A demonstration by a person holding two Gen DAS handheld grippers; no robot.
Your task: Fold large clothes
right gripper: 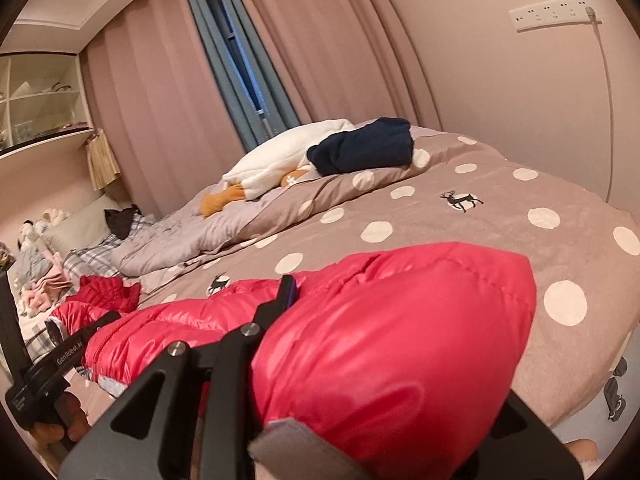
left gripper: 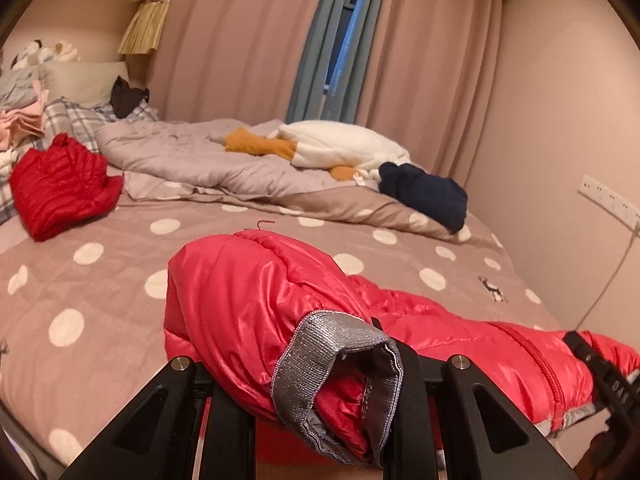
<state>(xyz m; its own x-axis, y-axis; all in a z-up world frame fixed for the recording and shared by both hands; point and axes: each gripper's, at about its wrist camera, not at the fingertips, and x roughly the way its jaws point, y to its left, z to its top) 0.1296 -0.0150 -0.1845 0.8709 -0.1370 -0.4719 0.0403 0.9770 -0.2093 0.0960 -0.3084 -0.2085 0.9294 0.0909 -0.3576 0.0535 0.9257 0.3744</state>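
A shiny pink-red puffer jacket [left gripper: 256, 300] lies along the near edge of the bed. My left gripper [left gripper: 320, 392] is shut on its sleeve end, at the grey elastic cuff [left gripper: 320, 332]. My right gripper [right gripper: 360, 380] is shut on the other padded sleeve of the same jacket [right gripper: 400, 340], which bulges over the fingers and hides them. The right gripper also shows at the right of the left wrist view [left gripper: 600, 364], and the left gripper at the far left of the right wrist view [right gripper: 76, 344].
The bed has a brown polka-dot cover [left gripper: 100, 280]. On it lie a darker red folded jacket [left gripper: 60, 184], a grey quilt [left gripper: 192, 160], a white and orange plush toy [left gripper: 340, 148] and a navy garment [left gripper: 424, 192]. Pillows and clothes [left gripper: 24, 120] sit far left. Curtains and a wall with sockets [right gripper: 552, 12] stand behind.
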